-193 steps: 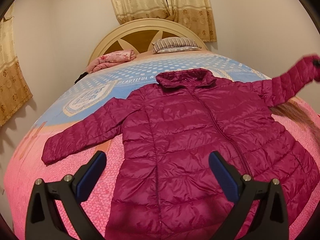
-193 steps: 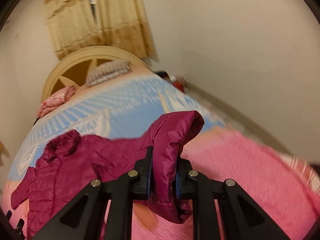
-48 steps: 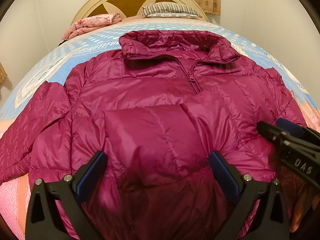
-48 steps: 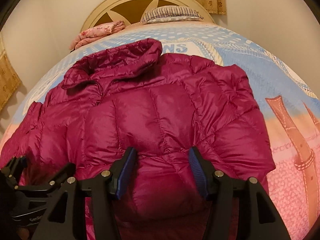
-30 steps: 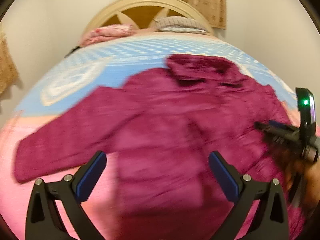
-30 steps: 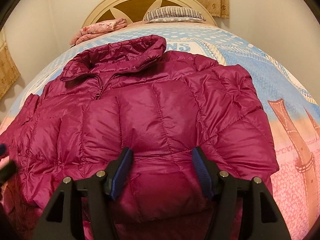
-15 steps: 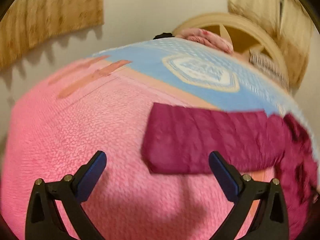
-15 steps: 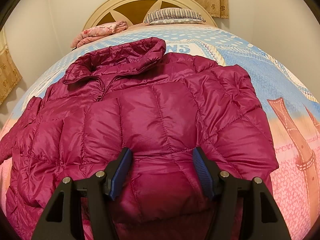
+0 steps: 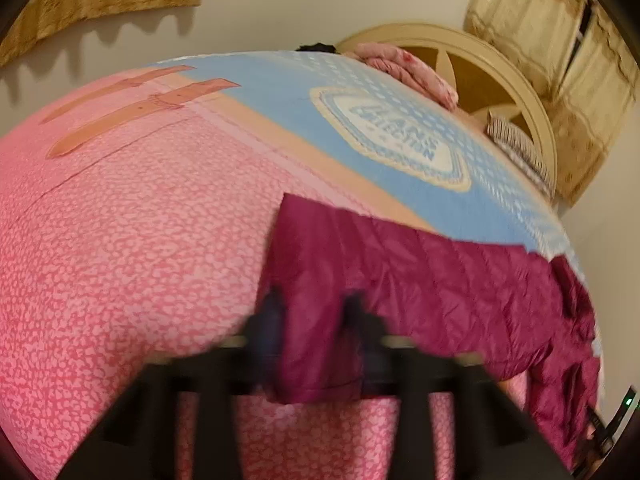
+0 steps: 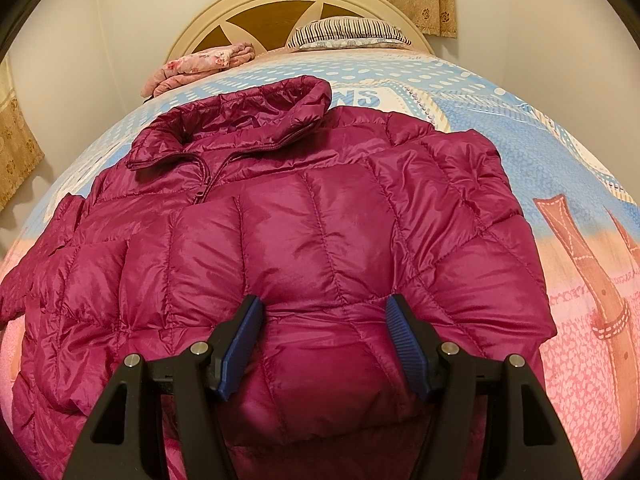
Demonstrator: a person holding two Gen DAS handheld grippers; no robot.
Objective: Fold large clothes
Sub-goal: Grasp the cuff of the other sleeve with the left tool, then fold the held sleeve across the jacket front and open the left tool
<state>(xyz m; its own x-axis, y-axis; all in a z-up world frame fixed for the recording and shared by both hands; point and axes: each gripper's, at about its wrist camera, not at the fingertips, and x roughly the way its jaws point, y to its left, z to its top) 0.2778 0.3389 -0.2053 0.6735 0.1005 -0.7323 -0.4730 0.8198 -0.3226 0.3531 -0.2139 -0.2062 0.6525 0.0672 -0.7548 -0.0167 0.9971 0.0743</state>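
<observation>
A magenta quilted puffer jacket [image 10: 304,216] lies front up on the bed, collar toward the headboard, with its right sleeve folded across the chest. My right gripper [image 10: 324,320] is open, its blue pads resting on the folded sleeve's cuff. In the left wrist view the jacket's other sleeve [image 9: 400,280] stretches out flat over the pink bedspread. My left gripper [image 9: 316,312] is blurred and narrowed around that sleeve's cuff, with fabric between the fingers.
The bed has a pink and blue bedspread [image 9: 140,220] with a cream headboard [image 10: 296,4]. A striped pillow [image 10: 348,32] and a folded pink blanket [image 10: 200,64] lie at the head. Curtains hang on the walls.
My left gripper has come down onto the outstretched sleeve's cuff and closed around it. My right gripper has stayed open on the folded sleeve.
</observation>
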